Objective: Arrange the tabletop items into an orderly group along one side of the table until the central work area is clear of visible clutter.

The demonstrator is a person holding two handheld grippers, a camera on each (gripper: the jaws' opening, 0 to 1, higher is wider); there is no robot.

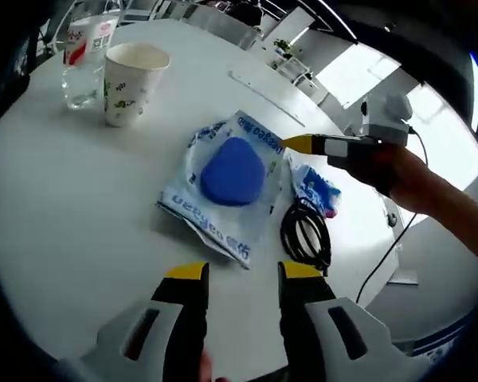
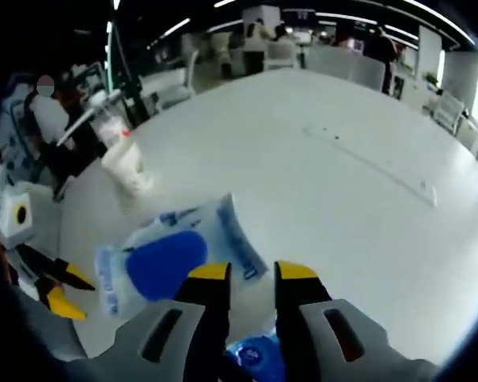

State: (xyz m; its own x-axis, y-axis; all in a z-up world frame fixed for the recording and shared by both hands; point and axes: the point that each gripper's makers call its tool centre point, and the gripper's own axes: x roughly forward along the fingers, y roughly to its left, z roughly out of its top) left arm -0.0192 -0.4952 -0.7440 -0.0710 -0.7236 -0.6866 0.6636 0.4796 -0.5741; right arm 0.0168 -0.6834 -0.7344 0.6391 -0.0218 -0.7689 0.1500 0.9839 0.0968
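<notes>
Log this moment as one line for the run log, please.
left gripper: open, over table | right gripper: open, by blue mask packet | paper cup, water bottle, black cable, small blue packet: ungrouped

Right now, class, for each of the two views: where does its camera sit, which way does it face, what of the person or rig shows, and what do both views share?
Left gripper view: rides the left gripper, looking down across the white table at the blue mask packet, black cable, paper cup and water bottle; the right gripper and the person's hand enter from the right.
Right gripper view: rides the right gripper, low over the packet, facing the room; the left gripper enters from the left.
Shared: packet, cup, bottle, table.
</notes>
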